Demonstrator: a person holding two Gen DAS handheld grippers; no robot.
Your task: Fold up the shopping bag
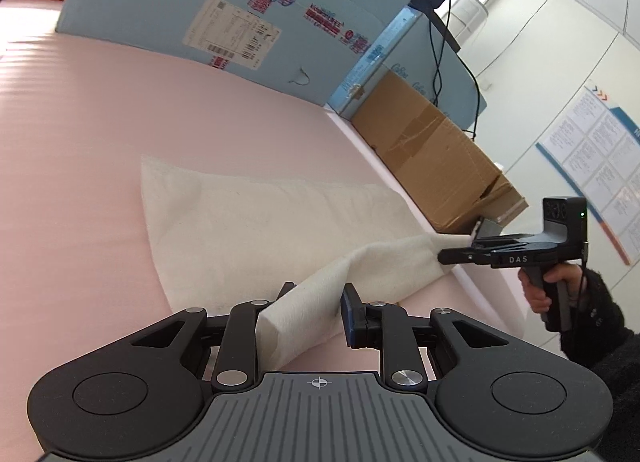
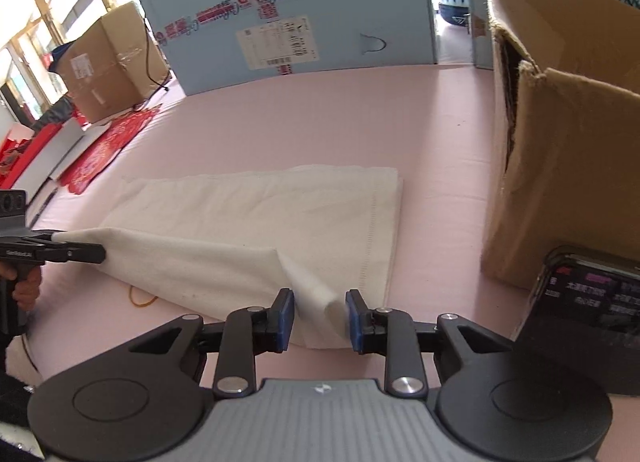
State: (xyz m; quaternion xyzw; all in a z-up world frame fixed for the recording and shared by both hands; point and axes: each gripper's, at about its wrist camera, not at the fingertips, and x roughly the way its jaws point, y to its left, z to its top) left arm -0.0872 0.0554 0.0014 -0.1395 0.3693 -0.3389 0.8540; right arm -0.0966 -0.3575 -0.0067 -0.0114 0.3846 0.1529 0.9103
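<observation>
Cream canvas shopping bag [image 2: 256, 218] lies flat on the pink table cover [image 2: 320, 122], near edge lifted. Left gripper [image 1: 316, 300] has one near corner between its pads, fabric bunched; the right gripper [image 2: 320, 310] straddles the other, but its jaws look slack, with gaps to the cloth. Both corners raised, probably to carry that edge over for a fold.
</observation>
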